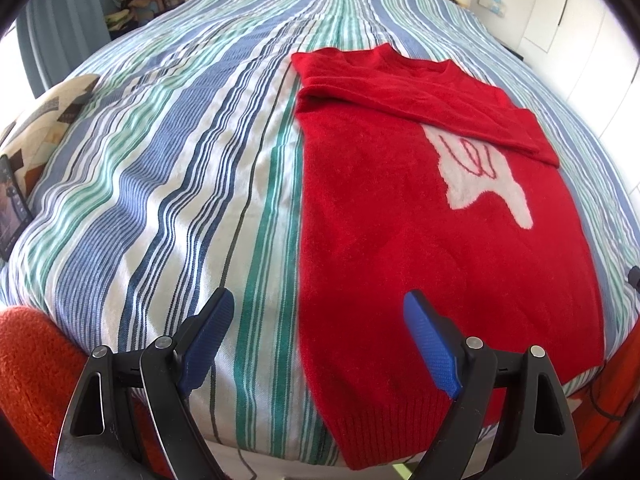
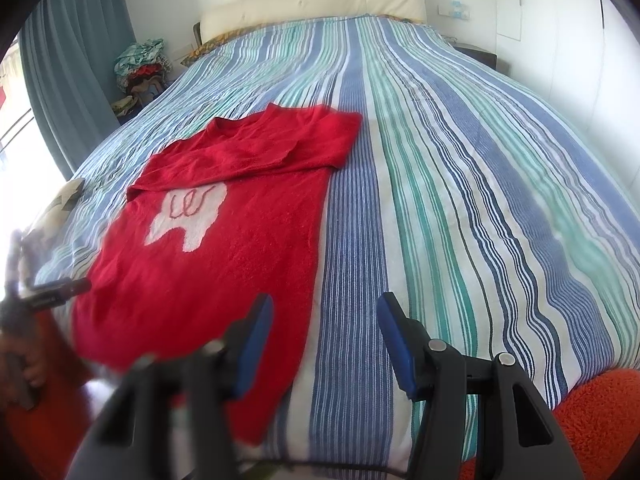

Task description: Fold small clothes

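Observation:
A small red knitted sweater point(image 1: 432, 256) with a white motif point(image 1: 480, 172) lies flat on the striped bedspread point(image 1: 168, 184), both sleeves folded across the chest, hem toward me. My left gripper point(image 1: 320, 308) is open and empty, hovering above the sweater's lower left edge. In the right wrist view the sweater point(image 2: 208, 252) lies to the left. My right gripper point(image 2: 326, 312) is open and empty above its lower right edge and the bedspread point(image 2: 460, 200). The left gripper point(image 2: 52, 292) shows blurred at the far left.
A patterned cushion point(image 1: 44, 120) and a dark tablet point(image 1: 12, 208) lie at the bed's left side. A pile of clothes point(image 2: 140, 66) stands by the blue curtain point(image 2: 76, 60). A cream headboard point(image 2: 312, 0) is at the far end. Orange fleece sleeves point(image 1: 32, 368) frame the near corners.

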A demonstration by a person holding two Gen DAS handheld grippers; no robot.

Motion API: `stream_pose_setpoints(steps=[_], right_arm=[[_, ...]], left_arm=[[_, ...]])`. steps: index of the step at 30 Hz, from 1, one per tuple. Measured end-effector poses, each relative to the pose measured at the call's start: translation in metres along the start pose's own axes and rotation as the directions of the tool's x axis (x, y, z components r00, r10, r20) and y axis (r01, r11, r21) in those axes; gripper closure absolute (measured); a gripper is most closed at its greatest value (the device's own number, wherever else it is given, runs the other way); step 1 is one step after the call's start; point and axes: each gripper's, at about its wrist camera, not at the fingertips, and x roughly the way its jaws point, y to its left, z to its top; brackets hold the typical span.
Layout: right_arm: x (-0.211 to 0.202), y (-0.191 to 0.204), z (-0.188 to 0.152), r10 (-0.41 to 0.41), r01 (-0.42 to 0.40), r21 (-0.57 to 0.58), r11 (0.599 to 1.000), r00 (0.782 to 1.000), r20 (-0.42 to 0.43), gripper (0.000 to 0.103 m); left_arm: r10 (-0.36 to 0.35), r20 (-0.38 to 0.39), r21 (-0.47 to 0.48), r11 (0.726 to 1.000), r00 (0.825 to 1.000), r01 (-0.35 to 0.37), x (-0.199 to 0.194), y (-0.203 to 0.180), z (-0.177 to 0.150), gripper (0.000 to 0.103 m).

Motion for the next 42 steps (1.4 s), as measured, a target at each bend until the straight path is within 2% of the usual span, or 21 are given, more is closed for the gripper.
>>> stream_pose_setpoints(steps=[3,5,7,9,13,15,19,21,22,23,24,25,26,27,28,30,33,36,38,40,42], right_arm=[[0.0,-0.002,0.001,0.007,-0.007,0.009,1.0,1.0,-0.002,0.049],[-0.001,-0.008,0.004,0.03,-0.03,0.028,0.999,1.0,-0.007,0.049],[-0.005,-0.016,0.011,0.07,-0.069,0.051,0.996,0.997,-0.024,0.043],[-0.005,-0.019,0.017,0.126,-0.124,0.026,0.992,0.987,-0.098,0.038],[0.005,0.004,0.006,0.224,-0.256,-0.08,0.963,0.931,-0.288,0.038],[0.015,0.015,-0.005,0.292,-0.331,-0.056,0.942,0.89,-0.349,0.039],[0.041,0.015,-0.017,0.358,-0.357,0.079,0.931,0.847,-0.392,0.039],[0.054,0.009,-0.024,0.393,-0.355,0.169,0.919,0.815,-0.426,0.039],[0.057,0.007,-0.027,0.401,-0.353,0.19,0.916,0.808,-0.432,0.04],[0.059,0.006,-0.028,0.417,-0.361,0.209,0.909,0.799,-0.433,0.042],[0.061,0.004,-0.028,0.435,-0.369,0.232,0.9,0.792,-0.429,0.046],[0.062,0.003,-0.028,0.454,-0.377,0.257,0.89,0.783,-0.424,0.058],[0.065,0.003,-0.028,0.468,-0.384,0.272,0.883,0.77,-0.433,0.078],[0.068,0.006,-0.029,0.463,-0.38,0.266,0.886,0.761,-0.455,0.088],[0.069,0.008,-0.029,0.437,-0.362,0.245,0.899,0.766,-0.471,0.098],[0.065,0.013,-0.026,0.428,-0.366,0.223,0.904,0.777,-0.461,0.098],[0.046,0.009,-0.008,0.489,-0.417,0.262,0.87,0.798,-0.352,0.098],[0.036,0.001,0.018,0.521,-0.452,0.293,0.842,0.823,-0.227,0.098],[0.04,-0.007,0.043,0.526,-0.466,0.311,0.828,0.838,-0.144,0.098],[0.056,-0.013,0.076,0.514,-0.464,0.329,0.822,0.854,-0.079,0.098],[0.078,-0.016,0.115,0.48,-0.448,0.321,0.834,0.877,-0.022,0.098]], left_arm=[[-0.001,-0.019,-0.017,1.0,1.0,0.001,0.0,0.006,-0.001,0.015],[-0.023,-0.071,-0.054,0.998,0.997,0.019,-0.003,0.013,-0.004,0.015],[-0.129,-0.125,-0.133,0.985,0.984,0.112,-0.009,0.024,-0.012,0.014],[-0.231,-0.156,-0.203,0.959,0.96,0.198,-0.012,0.031,-0.023,0.012],[-0.272,-0.196,-0.172,0.956,0.942,0.24,-0.003,0.019,-0.026,0.012],[-0.305,-0.223,-0.148,0.949,0.926,0.277,0.004,0.01,-0.026,0.013],[-0.307,-0.264,-0.128,0.951,0.914,0.282,0.009,0.004,-0.03,0.023],[-0.305,-0.271,-0.128,0.952,0.913,0.279,0.009,0.004,-0.03,0.031],[-0.296,-0.276,-0.126,0.954,0.914,0.271,0.01,0.004,-0.03,0.035],[-0.292,-0.284,-0.127,0.956,0.913,0.266,0.011,0.004,-0.031,0.045],[-0.308,-0.303,-0.138,0.95,0.902,0.279,0.015,0.003,-0.032,0.069],[-0.335,-0.332,-0.156,0.941,0.882,0.3,0.018,0.003,-0.034,0.083],[-0.343,-0.355,-0.164,0.939,0.87,0.303,0.02,0.003,-0.036,0.096],[-0.338,-0.358,-0.158,0.941,0.871,0.3,0.018,0.002,-0.036,0.098],[-0.337,-0.354,-0.148,0.941,0.872,0.303,0.013,0.002,-0.034,0.098],[-0.352,-0.349,-0.153,0.936,0.868,0.318,0.001,0.004,-0.028,0.099],[-0.452,-0.299,-0.222,0.89,0.841,0.399,-0.015,0.014,-0.007,0.099],[-0.529,-0.196,-0.263,0.84,0.826,0.475,-0.019,0.024,0.038,0.099],[-0.549,-0.126,-0.279,0.819,0.826,0.502,-0.009,0.028,0.08,0.099],[-0.532,-0.06,-0.259,0.825,0.845,0.502,0.005,0.027,0.127,0.1],[-0.527,-0.028,-0.258,0.825,0.85,0.503,0.026,0.026,0.172,0.1]])
